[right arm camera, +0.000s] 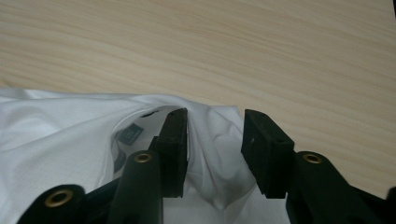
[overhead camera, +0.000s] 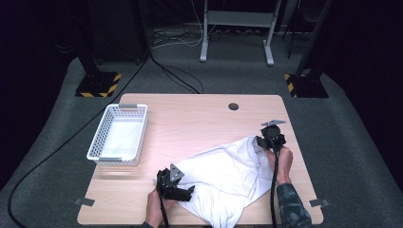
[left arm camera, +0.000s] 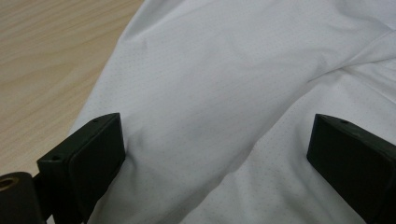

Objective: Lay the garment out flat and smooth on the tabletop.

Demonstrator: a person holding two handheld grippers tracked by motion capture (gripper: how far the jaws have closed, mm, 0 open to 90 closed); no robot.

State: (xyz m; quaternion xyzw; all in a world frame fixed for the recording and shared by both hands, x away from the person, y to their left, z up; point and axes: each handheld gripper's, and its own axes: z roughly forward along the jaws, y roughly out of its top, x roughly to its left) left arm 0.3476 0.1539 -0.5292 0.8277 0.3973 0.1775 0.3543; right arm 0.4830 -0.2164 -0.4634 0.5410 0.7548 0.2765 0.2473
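White fabric, a crumpled shirt (overhead camera: 228, 173), lies spread over the near right part of the pale wooden tabletop (overhead camera: 190, 118), with its lower edge reaching the near rim. From the high view the left hand-held gripper (overhead camera: 183, 192) sits at the shirt's near left corner, held by the person's left hand (overhead camera: 154, 206), while the right hand-held gripper (overhead camera: 266, 142) stands at the shirt's far right end, gripped by the right hand (overhead camera: 283, 159).

Seen from the left gripper view, the left hand-held gripper (left arm camera: 215, 154) has its jaws spread wide, with smooth cloth of the shirt (left arm camera: 224, 93) lying between and beneath them. The left pad sits just at the fabric's edge near bare wood; whether either pad presses the cloth I cannot tell, but nothing is pinched.

Along the right gripper view, the right hand-held gripper (right arm camera: 212, 149) has its jaws partly apart. A raised fold of the shirt (right arm camera: 70, 135) near the collar stands in the gap between them, and a small dark label (right arm camera: 130, 134) shows inside the neck opening just left of the left jaw. The pads do not clamp the fold; a gap remains on the right side.

Well apart, a white perforated basket (overhead camera: 119, 134) stands at the tabletop's left edge.
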